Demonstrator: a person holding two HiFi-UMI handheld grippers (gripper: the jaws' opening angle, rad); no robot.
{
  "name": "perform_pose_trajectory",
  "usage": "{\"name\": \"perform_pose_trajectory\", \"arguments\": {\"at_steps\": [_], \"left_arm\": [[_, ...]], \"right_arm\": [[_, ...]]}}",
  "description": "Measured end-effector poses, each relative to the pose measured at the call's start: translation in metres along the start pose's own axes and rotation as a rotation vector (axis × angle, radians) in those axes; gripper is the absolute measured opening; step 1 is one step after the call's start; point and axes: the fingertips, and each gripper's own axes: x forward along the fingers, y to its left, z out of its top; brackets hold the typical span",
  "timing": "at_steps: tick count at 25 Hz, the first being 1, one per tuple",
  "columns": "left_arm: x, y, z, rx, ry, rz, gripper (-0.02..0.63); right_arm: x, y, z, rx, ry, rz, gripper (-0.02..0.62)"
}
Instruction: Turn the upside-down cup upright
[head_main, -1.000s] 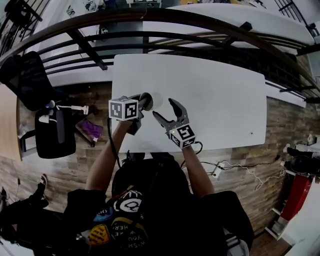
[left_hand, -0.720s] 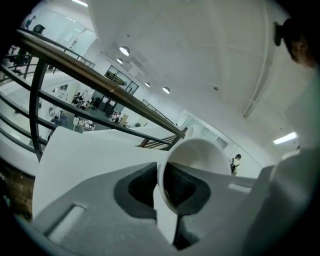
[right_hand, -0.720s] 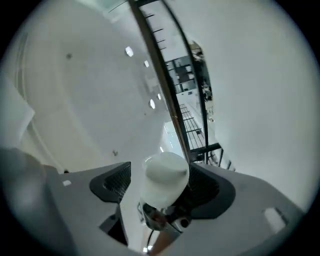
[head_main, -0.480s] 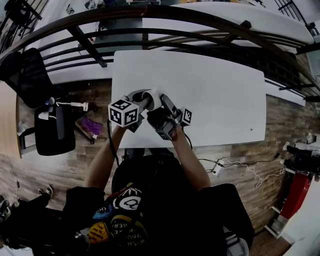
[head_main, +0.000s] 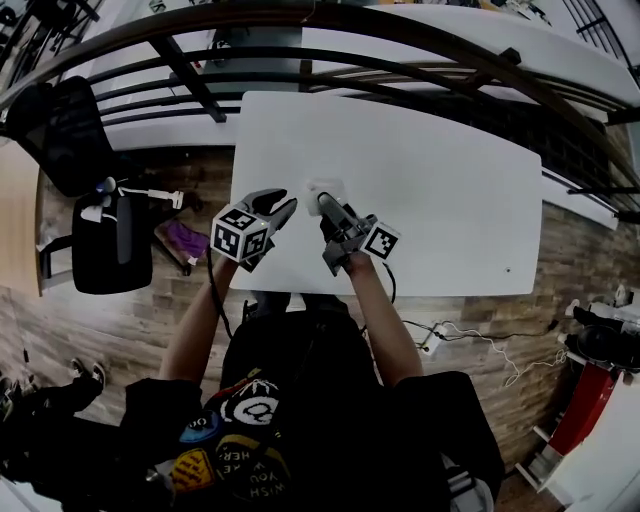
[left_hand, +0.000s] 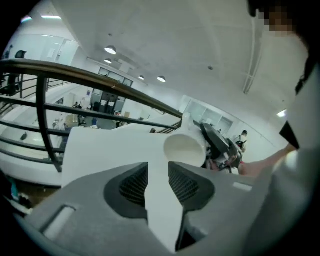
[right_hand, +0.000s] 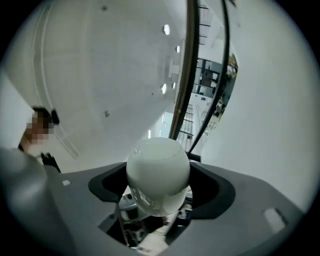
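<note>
The white cup hangs just above the white table, with my right gripper shut on it. In the right gripper view its rounded body fills the gap between the jaws. In the left gripper view the cup lies tilted, its open mouth facing me, with the right gripper behind it. My left gripper stands a little to the cup's left, apart from it. Its jaws are opening, and only bare table shows between them.
The table's near edge runs just under both grippers. A dark curved railing crosses beyond the far edge. A black chair and a purple thing are on the wooden floor at left. Cables trail at right.
My left gripper held the cup a second ago; it has let go and drawn back left. My right gripper came in from the right and shut on the cup.
</note>
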Motion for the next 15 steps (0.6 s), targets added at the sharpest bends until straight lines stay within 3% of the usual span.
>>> {"name": "perform_pose_trajectory", "arguments": {"at_steps": [3, 6, 8, 11, 15], "left_arm": [[-0.014, 0.019, -0.032, -0.068, 0.035, 0.082, 0.120], [-0.028, 0.017, -0.051, -0.116, 0.025, 0.093, 0.120], [-0.032, 0.014, -0.061, -0.123, 0.020, 0.090, 0.120], [-0.031, 0.018, -0.076, -0.120, 0.032, 0.092, 0.120], [-0.035, 0.013, -0.084, -0.086, 0.063, 0.097, 0.089]], "right_arm": [[-0.005, -0.053, 0.001, -0.368, 0.127, -0.249, 0.373], [-0.008, -0.110, -0.001, -0.801, 0.283, -0.452, 0.374], [-0.007, -0.141, -0.002, -0.989, 0.359, -0.548, 0.373], [0.002, -0.175, -0.003, -1.143, 0.439, -0.617, 0.374], [0.007, -0.192, -0.001, -1.123, 0.395, -0.611, 0.374]]}}
